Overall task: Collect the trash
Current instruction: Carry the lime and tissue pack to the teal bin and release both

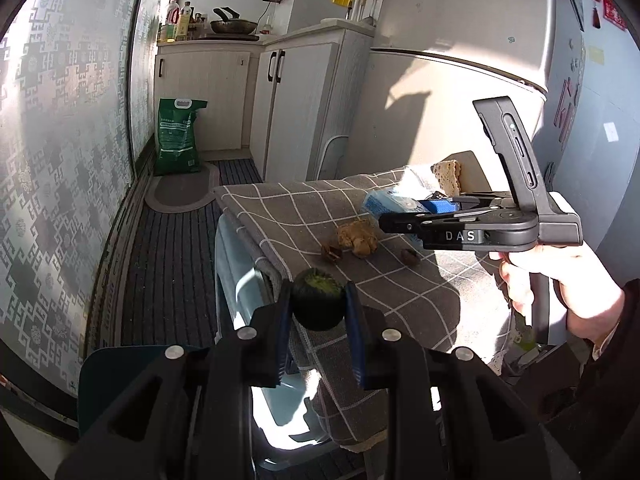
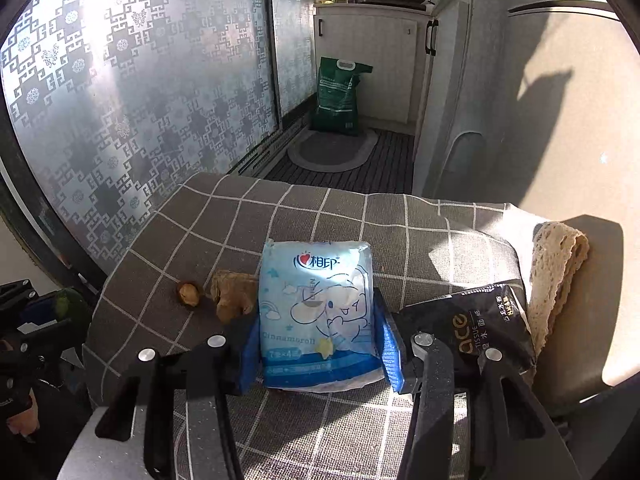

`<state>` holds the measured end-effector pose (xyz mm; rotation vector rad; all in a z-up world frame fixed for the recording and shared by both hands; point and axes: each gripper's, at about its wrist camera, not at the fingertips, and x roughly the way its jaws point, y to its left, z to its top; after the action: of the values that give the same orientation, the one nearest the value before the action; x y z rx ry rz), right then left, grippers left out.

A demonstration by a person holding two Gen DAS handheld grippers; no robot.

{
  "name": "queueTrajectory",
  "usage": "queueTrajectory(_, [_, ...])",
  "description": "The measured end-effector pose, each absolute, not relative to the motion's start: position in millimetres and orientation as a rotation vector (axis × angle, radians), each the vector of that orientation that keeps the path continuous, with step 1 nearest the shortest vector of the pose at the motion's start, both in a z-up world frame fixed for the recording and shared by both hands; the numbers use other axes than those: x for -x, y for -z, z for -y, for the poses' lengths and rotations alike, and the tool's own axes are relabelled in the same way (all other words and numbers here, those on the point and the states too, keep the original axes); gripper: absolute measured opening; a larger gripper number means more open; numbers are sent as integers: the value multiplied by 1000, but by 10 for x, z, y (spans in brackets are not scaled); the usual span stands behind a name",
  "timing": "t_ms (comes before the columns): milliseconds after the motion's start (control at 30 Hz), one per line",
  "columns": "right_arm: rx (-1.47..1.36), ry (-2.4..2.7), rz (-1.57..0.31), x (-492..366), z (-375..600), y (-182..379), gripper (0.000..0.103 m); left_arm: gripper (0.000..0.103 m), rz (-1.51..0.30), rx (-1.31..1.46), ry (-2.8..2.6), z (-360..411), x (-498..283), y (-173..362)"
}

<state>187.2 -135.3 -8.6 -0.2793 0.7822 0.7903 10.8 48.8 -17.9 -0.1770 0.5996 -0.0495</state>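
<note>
— See any writing from where you stand?
— The right gripper (image 1: 434, 205) has "DAS" in white letters on its black body.
— And the packs on the cloth?
— The blue tissue pack (image 2: 318, 312) reads "Cinnamoroll", with Chinese characters beside a red heart near the top. The black pack (image 2: 480, 328) says "ace" and "TISSUE".
— The green sack (image 1: 178, 136)?
— Too small to read.

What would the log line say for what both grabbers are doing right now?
left gripper: shut on dark green round fruit | right gripper: shut on blue tissue pack | still on checked cloth: brown scraps
</note>
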Motion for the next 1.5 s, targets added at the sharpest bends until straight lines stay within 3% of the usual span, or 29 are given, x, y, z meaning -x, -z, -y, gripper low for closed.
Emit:
queueTrajectory(533, [329, -918, -736, -1403, 892, -236, 49, 27, -587, 230, -53, -1041, 190, 209])
queueTrajectory(1133, [445, -1116, -725, -778, -49, -198, 49, 27, -798, 274, -219, -1805, 478, 961])
queueTrajectory(1500, [516, -1179, -838, -520, -503, 96, 49, 27, -952, 284, -202, -1934, 531, 1434])
